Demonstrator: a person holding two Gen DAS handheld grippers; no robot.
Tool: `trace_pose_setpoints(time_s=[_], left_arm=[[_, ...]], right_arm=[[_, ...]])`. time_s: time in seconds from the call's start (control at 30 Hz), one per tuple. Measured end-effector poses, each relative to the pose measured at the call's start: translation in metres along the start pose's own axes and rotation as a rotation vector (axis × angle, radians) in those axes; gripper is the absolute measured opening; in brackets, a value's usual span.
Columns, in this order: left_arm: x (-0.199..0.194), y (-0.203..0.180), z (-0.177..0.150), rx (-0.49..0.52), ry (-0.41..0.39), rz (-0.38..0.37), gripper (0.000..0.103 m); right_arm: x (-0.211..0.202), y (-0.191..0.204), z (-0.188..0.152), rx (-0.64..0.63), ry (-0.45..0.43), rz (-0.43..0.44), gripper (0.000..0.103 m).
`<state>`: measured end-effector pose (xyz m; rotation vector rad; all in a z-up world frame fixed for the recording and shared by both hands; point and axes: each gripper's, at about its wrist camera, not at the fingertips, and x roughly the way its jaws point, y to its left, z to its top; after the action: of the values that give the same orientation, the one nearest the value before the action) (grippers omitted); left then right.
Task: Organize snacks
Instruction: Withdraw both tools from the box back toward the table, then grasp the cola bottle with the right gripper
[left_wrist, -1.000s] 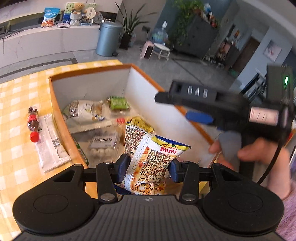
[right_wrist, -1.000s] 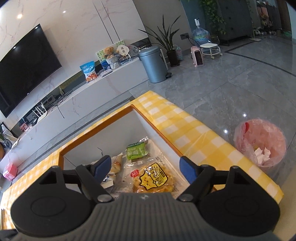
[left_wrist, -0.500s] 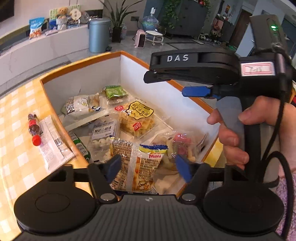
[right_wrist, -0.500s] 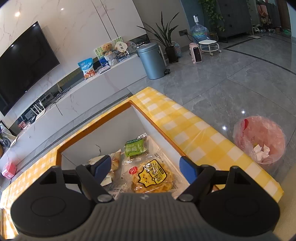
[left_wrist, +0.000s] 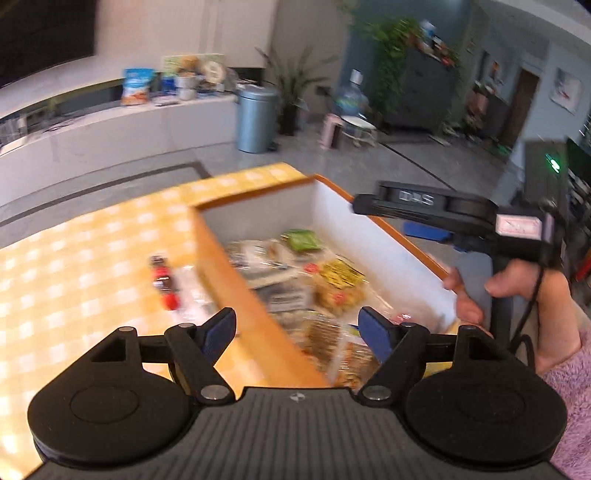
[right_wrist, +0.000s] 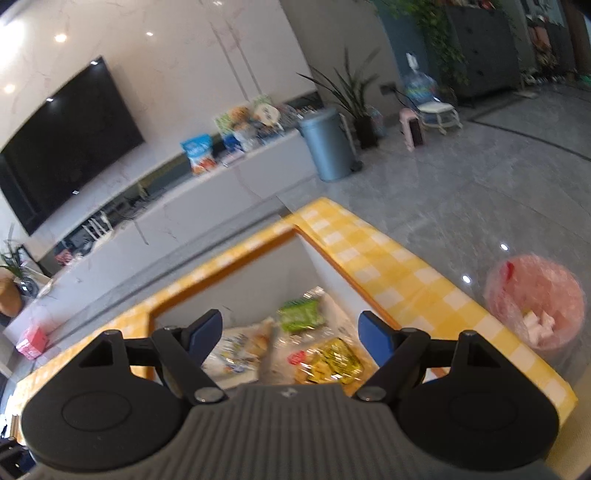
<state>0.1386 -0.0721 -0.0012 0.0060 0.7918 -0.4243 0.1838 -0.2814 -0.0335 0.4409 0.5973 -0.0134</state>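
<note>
The room is big and bright: dark television (right_wrist: 70, 144) on marble, long white counter (left_wrist: 110, 136), blue-grey bin (left_wrist: 256, 118), a pink-lined basket (right_wrist: 535, 306) on the grey floor. Closer in, the yellow checked tablecloth (left_wrist: 92, 251) carries an orange-rimmed white box (left_wrist: 369, 232), and the snacks (left_wrist: 332, 280) lie piled inside it. A small red-capped bottle (left_wrist: 164, 282) and a clear packet (left_wrist: 192, 295) wait outside, just beside the box wall. The left gripper (left_wrist: 297, 330), jaws just opened and now spread with nothing between them, hangs over that wall. The right gripper (right_wrist: 291, 339), spread and empty too, hovers above the box. Best next, I'd say: swing left, come down square over the bottle and pinch its middle.
</note>
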Motion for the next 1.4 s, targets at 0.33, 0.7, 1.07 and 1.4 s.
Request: trace_pose_setpoints(time_s=[0.33,0.7,1.07,1.4], left_arm=[[-0.032,0.060,-0.008,-0.142,-0.040,0.210,0.089],[-0.020,0.136,-0.044,-0.258,0.024,0.399,0.089],[-0.011,0.196,-0.075,-0.396,0.000,0.333,0.089],[0.014,0.225,-0.094,-0.447,0.079,0.358,0.089]], right_arm=[[-0.008,0.061,-0.007,-0.134,-0.031,0.063,0.079],[-0.002,0.148,-0.054,-0.259,-0.098,0.147,0.063],[0.076,0.196,-0.115,-0.414,0.020,0.022,0.053],[0.145,0.201,-0.133,-0.457,0.154,-0.113,0.045]])
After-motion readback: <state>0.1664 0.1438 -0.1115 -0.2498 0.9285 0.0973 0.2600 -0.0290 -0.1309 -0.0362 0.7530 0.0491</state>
